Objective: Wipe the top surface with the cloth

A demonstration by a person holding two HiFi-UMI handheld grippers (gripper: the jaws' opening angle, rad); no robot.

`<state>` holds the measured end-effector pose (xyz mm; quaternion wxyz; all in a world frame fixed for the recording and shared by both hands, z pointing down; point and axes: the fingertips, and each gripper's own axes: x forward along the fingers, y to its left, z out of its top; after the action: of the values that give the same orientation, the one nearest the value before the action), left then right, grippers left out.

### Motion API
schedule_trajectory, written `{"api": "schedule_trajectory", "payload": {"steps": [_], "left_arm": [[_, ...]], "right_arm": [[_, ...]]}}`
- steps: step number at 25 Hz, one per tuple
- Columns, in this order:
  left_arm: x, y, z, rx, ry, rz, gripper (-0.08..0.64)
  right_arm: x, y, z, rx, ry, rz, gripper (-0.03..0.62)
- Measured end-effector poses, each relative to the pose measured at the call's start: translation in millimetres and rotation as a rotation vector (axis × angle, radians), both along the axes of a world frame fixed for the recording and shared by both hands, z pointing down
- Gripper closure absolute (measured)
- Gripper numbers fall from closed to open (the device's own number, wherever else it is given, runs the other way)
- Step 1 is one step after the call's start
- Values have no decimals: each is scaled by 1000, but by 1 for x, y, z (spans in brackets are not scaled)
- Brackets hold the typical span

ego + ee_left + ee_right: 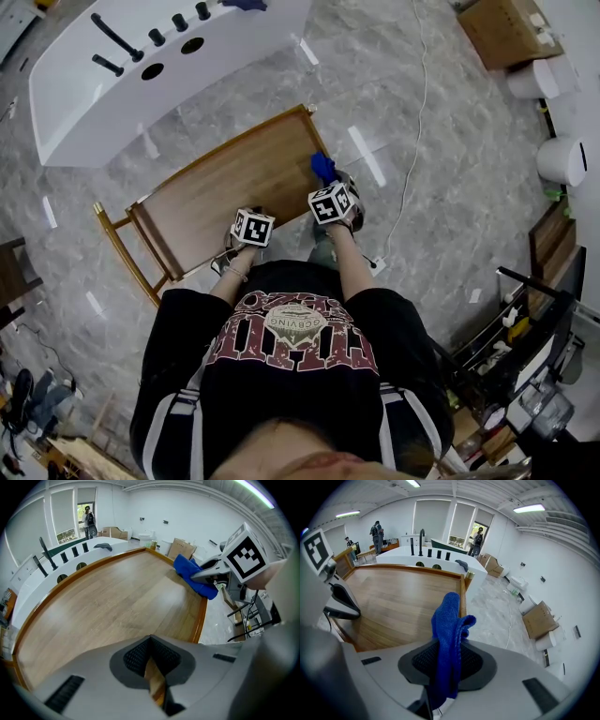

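**Blue cloth pinched at the bench's right edge, left gripper idle**

The wooden bench (220, 187), rimmed in orange-brown, stands directly at the person's 12 o'clock. Past it, at about 11 o'clock, sits a long white counter (225, 52) with black taps (116, 37) and round holes in its top. A cardboard box (504, 28) lies on the grey marble floor out at 1 o'clock, and a thin white cable (410, 155) trails down the floor to the right of the bench. Nothing lies on the wood between the grippers and the far rim.

The right gripper (444, 670) is clenched on the blue cloth (449, 618), which stands up from between its pads in a bunched fold. In the head view the cloth (323, 168) is at the bench's 3 o'clock edge, over the rim near the far right corner.

The left gripper (153, 670) hovers over the near edge at roughly 6 o'clock, closed down to a thin slit with nothing in it.
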<state>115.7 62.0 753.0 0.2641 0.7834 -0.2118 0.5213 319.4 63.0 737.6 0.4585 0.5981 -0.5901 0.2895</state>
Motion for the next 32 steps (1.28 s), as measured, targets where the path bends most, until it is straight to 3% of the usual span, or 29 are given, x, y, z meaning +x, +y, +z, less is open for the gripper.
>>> {"api": "schedule_trajectory", "payload": {"steps": [22,32], "left_arm": [[2,5,-2,5,16,-31,511],[-17,-6,-10,9,37,-155,511]], "right_arm": [[3,4,-1,-7,-8,20,497],[-2,-2,-2,-30,-16,42,497]]}}
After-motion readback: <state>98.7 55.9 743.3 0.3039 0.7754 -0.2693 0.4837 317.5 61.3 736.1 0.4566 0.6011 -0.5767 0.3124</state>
